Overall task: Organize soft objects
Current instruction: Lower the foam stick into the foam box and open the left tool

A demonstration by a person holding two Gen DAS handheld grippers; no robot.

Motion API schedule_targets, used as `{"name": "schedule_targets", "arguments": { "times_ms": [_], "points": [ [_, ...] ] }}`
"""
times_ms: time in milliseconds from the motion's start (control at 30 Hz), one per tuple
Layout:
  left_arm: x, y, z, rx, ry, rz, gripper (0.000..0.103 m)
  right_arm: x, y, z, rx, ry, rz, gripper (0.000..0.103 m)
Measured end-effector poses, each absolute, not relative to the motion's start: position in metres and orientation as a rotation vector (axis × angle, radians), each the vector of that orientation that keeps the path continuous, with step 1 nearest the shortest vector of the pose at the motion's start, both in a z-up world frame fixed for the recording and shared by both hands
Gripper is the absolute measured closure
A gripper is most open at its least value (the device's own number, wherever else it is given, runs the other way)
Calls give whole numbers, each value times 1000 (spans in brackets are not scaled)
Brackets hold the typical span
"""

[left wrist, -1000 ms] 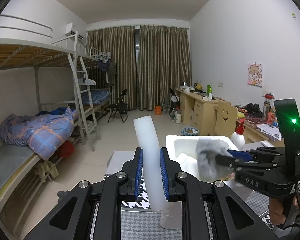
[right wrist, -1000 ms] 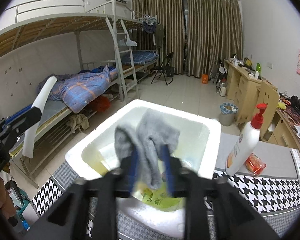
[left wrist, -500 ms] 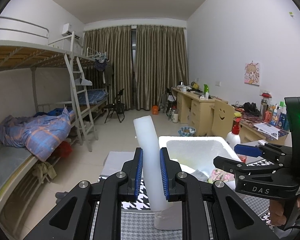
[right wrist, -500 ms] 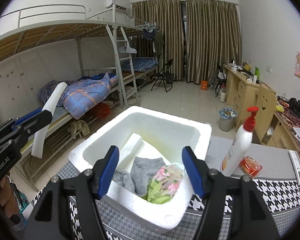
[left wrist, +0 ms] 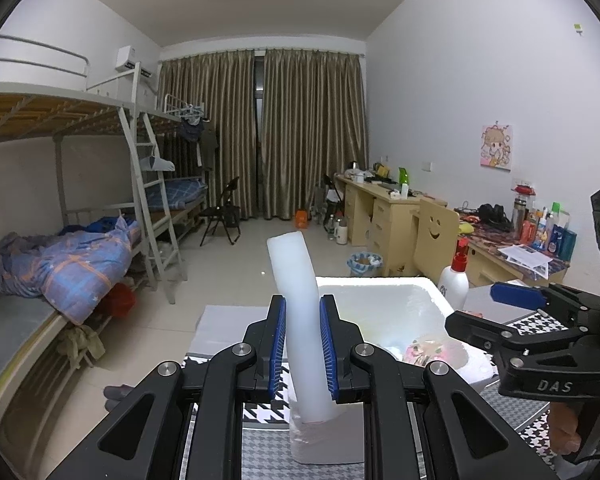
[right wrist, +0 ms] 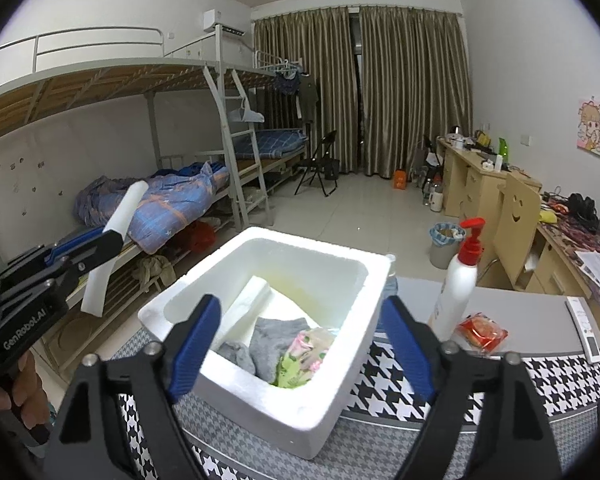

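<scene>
A white foam box (right wrist: 364,280) stands on the houndstooth table. Inside lie a grey cloth (right wrist: 272,336) and a flowered green-pink cloth (right wrist: 304,356). My right gripper (right wrist: 300,336) is open and empty, held above the near side of the box. My left gripper (left wrist: 302,344) is shut on the white foam lid (left wrist: 300,308), held upright to the left of the box; the lid also shows in the right wrist view (right wrist: 116,236). The box (left wrist: 432,300) and the flowered cloth (left wrist: 424,352) show in the left wrist view, with the right gripper (left wrist: 516,308) over them.
A white pump bottle with a red top (right wrist: 460,280), a red snack packet (right wrist: 482,330) and a remote (right wrist: 586,328) sit on the table right of the box. Bunk beds line the left wall, desks and a chair the right.
My right gripper opened and let the grey cloth drop into the box, then drew back and up. The left gripper kept its hold on the lid.
</scene>
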State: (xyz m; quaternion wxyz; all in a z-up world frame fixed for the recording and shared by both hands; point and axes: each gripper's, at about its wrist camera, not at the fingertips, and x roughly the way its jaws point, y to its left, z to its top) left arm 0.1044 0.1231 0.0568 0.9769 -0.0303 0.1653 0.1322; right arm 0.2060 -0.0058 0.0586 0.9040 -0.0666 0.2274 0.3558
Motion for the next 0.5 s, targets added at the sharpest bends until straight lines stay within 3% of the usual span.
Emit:
{"name": "schedule_targets", "arguments": {
  "times_ms": [500],
  "points": [
    [117,112,60,-43,346,215,85,206,-28,57,-128,436,710,10]
  ]
}}
